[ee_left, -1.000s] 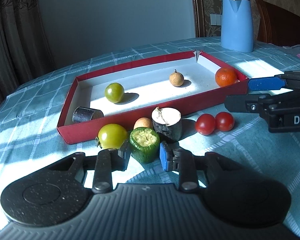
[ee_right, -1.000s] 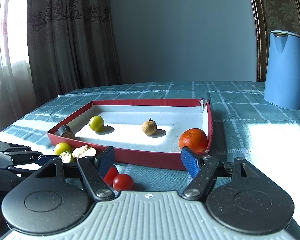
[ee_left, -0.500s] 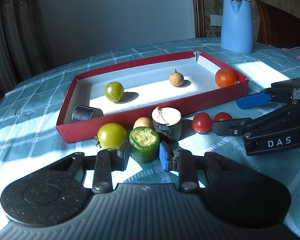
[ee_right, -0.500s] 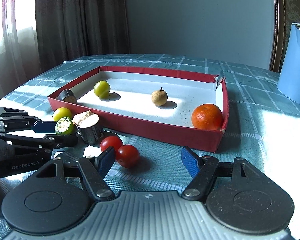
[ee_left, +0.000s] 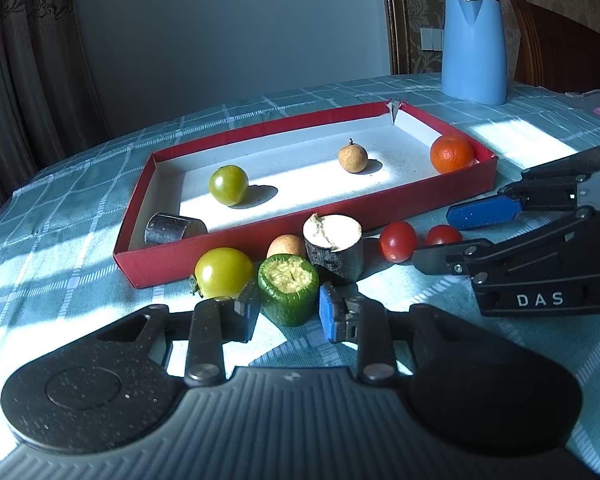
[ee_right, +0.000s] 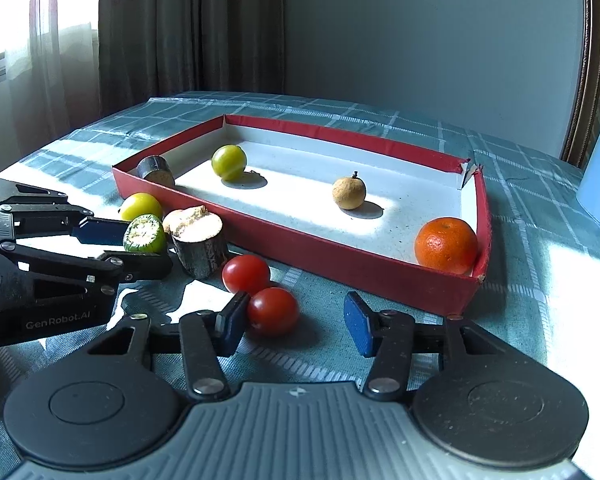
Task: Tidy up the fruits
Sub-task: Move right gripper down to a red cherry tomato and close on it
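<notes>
A red tray (ee_left: 340, 216) (ee_right: 340, 256) holds a green tomato (ee_left: 228, 185), a longan (ee_left: 352, 157), an orange (ee_left: 452, 154) and a dark cut piece (ee_left: 172, 229). In front of it lie a yellow-green tomato (ee_left: 223, 273), a green cut piece (ee_left: 289, 290), a brown fruit (ee_left: 286, 246), a dark stump piece (ee_left: 333, 253) and two red tomatoes (ee_left: 398, 241) (ee_right: 273, 311). My left gripper (ee_left: 288, 312) is open, its jaws on either side of the green cut piece (ee_right: 144, 233). My right gripper (ee_right: 296, 320) is open; the nearer red tomato sits against its left finger.
A blue kettle (ee_left: 473, 46) stands at the back right of the checked tablecloth. A wooden chair (ee_left: 560, 60) is behind it. Curtains hang at the left. Sunlit patches fall on the cloth near the tray.
My right gripper has swung left and forward, bringing its open jaws up to the two red tomatoes. The left gripper has stayed around the green cut piece.
</notes>
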{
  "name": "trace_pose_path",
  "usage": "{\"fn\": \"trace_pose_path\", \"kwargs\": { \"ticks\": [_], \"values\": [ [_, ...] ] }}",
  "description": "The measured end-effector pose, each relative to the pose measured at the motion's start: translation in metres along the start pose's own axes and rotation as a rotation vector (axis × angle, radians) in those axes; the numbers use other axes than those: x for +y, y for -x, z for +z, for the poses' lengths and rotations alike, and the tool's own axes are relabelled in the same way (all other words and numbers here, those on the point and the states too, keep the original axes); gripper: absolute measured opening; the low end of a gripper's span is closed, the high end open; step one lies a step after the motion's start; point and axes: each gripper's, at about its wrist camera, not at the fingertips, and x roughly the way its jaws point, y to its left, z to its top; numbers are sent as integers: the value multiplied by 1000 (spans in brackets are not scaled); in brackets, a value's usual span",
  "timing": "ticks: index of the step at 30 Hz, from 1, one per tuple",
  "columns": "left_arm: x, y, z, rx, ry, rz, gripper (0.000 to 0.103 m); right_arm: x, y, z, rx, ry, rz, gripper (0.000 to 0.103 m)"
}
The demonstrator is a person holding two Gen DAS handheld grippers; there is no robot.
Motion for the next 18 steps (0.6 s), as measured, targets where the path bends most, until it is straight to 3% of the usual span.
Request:
{"fn": "trace_pose_path", "kwargs": {
  "ticks": [6,18],
  "values": [
    [-1,0,0,-3,-6,5,26,6,1,0,-7,22,12,32],
    [-8,5,-2,-24,-44,1,27,9,11,-1,-71,27,-40,24]
  ]
}}
